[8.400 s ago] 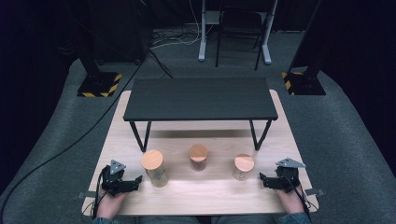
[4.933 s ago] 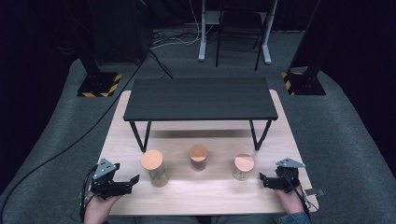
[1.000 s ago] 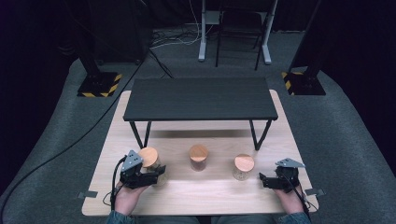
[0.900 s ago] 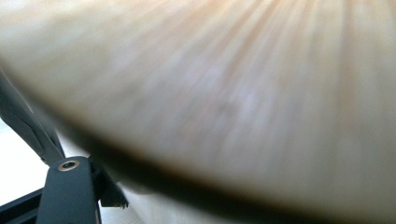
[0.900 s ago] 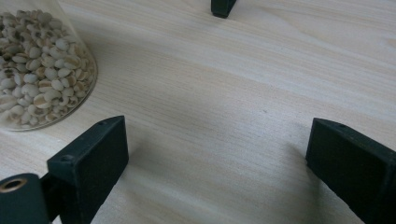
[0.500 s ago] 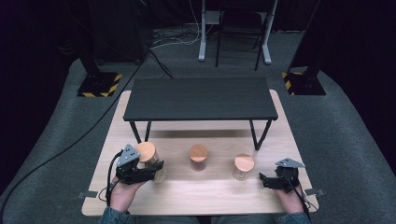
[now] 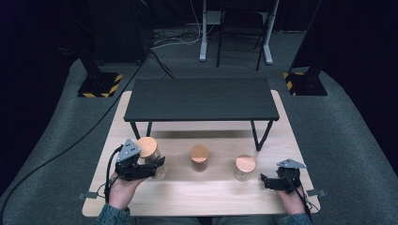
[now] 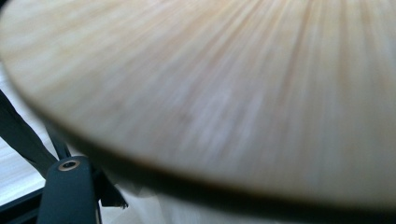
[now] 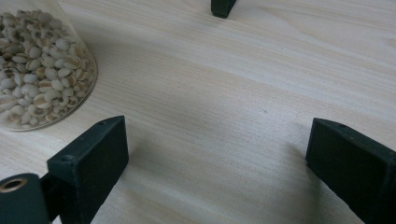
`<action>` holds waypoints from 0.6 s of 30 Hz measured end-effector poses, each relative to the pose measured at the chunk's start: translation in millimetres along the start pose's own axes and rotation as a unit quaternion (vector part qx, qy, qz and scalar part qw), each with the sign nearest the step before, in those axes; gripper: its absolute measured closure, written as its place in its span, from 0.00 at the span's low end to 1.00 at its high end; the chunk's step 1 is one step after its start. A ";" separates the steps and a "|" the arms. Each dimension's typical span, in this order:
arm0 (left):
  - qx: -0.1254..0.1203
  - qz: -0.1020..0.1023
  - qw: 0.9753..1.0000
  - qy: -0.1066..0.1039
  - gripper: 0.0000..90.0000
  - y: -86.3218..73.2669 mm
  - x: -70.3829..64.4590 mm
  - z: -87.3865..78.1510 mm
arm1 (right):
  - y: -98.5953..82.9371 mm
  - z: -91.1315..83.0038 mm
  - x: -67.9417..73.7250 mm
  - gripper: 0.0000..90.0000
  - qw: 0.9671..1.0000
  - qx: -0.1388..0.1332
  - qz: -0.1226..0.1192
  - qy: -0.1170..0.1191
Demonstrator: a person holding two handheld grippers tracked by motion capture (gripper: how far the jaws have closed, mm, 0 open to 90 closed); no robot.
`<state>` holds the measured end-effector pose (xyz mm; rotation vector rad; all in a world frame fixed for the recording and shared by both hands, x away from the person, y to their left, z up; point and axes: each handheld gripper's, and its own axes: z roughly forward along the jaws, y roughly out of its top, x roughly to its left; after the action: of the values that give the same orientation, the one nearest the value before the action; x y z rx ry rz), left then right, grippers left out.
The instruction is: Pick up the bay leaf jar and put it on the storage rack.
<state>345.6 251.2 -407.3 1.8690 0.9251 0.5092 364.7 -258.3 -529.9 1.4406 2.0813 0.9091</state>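
- Looking down from the high view first: the left tongs (image 7: 157, 165) are right up against the leftmost jar (image 7: 149, 151), the 1 with the wooden lid, which stands at the left end of a row of 3 on the light wood worktop (image 7: 197, 192). The jaws sit around the jar's body as far as I can see, but honestly I can't tell if they're actually pinching it. The middle jar (image 7: 199, 158) and the right jar (image 7: 244, 167) stand upright, apart from each other. The right tongs (image 7: 264, 181) rest low on the worktop, just beside the right jar and not touching it. A small black table (image 7: 201, 99) stands on the far half of the worktop.
- Left gripper view: super blurry, the wooden lid (image 8: 224, 88) is jammed up close to the camera, with a bit of 1 black jaw at the bottom left. No way to read the grip from here.
- Right gripper view: the right tongs (image 9: 212, 161) are spread wide with bare worktop (image 9: 219, 93) between them. The right jar (image 9: 39, 70), full of pale grains, sits at the top left, outside the jaws.
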 end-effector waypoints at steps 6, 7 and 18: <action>-0.002 0.005 1.000 0.002 0.27 11.4 0.1 -4.2 | 0.0 0.0 -0.1 0.05 1.000 0.000 0.000 0.000; -0.003 0.005 1.000 0.002 0.27 12.8 0.2 -4.9 | 0.0 0.0 -0.1 0.05 1.000 0.000 0.000 0.000; -0.007 0.013 1.000 0.004 0.27 29.3 -2.5 -10.4 | 0.0 0.0 0.0 0.05 1.000 0.000 0.000 0.000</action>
<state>348.1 247.8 -376.4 1.8689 0.9019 0.5388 364.7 -258.3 -529.9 1.4405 2.0813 0.9097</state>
